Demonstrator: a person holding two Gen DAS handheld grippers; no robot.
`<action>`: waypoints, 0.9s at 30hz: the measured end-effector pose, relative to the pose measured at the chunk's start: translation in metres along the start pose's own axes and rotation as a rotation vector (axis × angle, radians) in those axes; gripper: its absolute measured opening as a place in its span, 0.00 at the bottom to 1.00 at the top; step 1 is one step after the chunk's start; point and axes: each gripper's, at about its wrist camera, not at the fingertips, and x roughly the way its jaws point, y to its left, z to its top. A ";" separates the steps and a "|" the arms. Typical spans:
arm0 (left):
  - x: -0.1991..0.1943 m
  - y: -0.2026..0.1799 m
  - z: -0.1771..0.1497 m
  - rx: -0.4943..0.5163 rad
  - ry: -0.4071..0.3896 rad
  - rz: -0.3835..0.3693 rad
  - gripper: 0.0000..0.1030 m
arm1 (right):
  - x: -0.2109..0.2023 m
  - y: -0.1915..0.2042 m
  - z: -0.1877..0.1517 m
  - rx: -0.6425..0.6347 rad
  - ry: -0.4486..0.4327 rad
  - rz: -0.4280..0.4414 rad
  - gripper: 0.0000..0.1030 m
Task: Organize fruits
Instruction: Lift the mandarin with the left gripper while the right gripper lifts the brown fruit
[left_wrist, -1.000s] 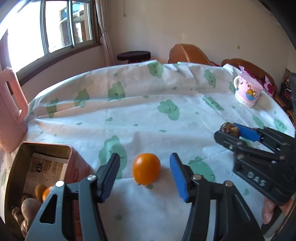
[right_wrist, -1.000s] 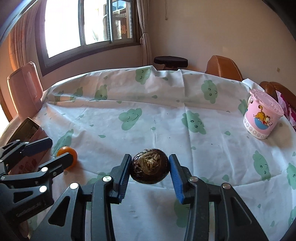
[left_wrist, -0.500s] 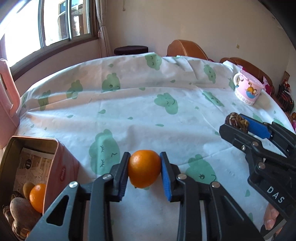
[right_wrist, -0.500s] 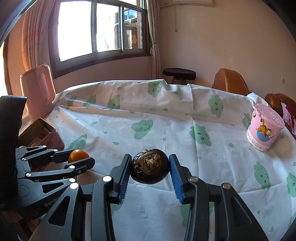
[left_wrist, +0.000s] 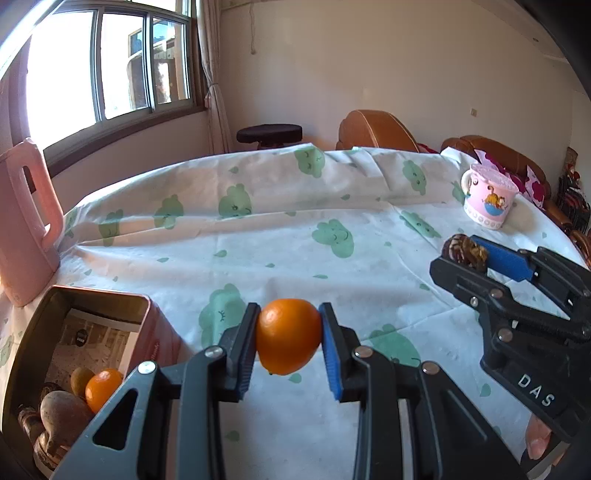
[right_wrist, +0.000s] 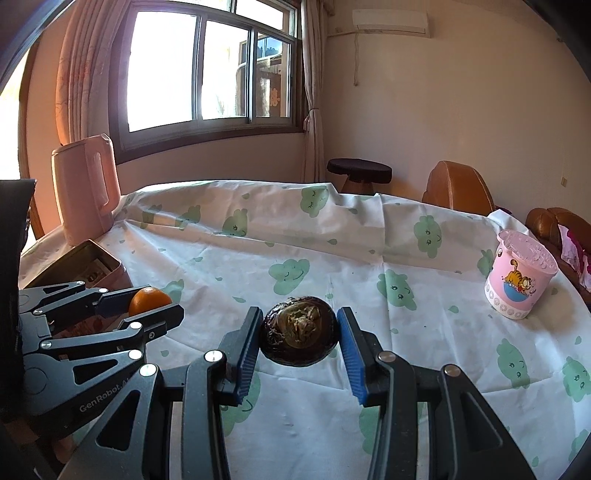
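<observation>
My left gripper (left_wrist: 288, 338) is clenched on an orange (left_wrist: 288, 335), pads pressed to both its sides, held above the cloth (left_wrist: 280, 236). My right gripper (right_wrist: 300, 334) grips a dark, wrinkled fruit (right_wrist: 300, 335) the same way — in the left view it sits off to the right, the fruit just showing at its tips. Near left, just beside the left gripper, stands an open tin (left_wrist: 146, 306) with paper against its inner wall and a few fruits in its near end, one of them a small orange (left_wrist: 101, 387). Behind the tin, at the left edge of the table, a pink jug (left_wrist: 22, 225) stands upright. Far right, well apart from everything else — a pink cup (right_wrist: 519, 284) with a cartoon cat.
</observation>
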 end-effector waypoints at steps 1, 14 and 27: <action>-0.001 0.001 0.000 -0.003 -0.006 0.000 0.32 | -0.001 0.000 0.000 -0.001 -0.005 -0.001 0.42; -0.017 0.006 -0.002 -0.036 -0.083 0.006 0.32 | -0.012 0.001 -0.001 -0.004 -0.066 -0.023 0.42; -0.030 0.004 -0.004 -0.026 -0.152 0.016 0.32 | -0.020 0.001 -0.002 -0.002 -0.112 -0.042 0.42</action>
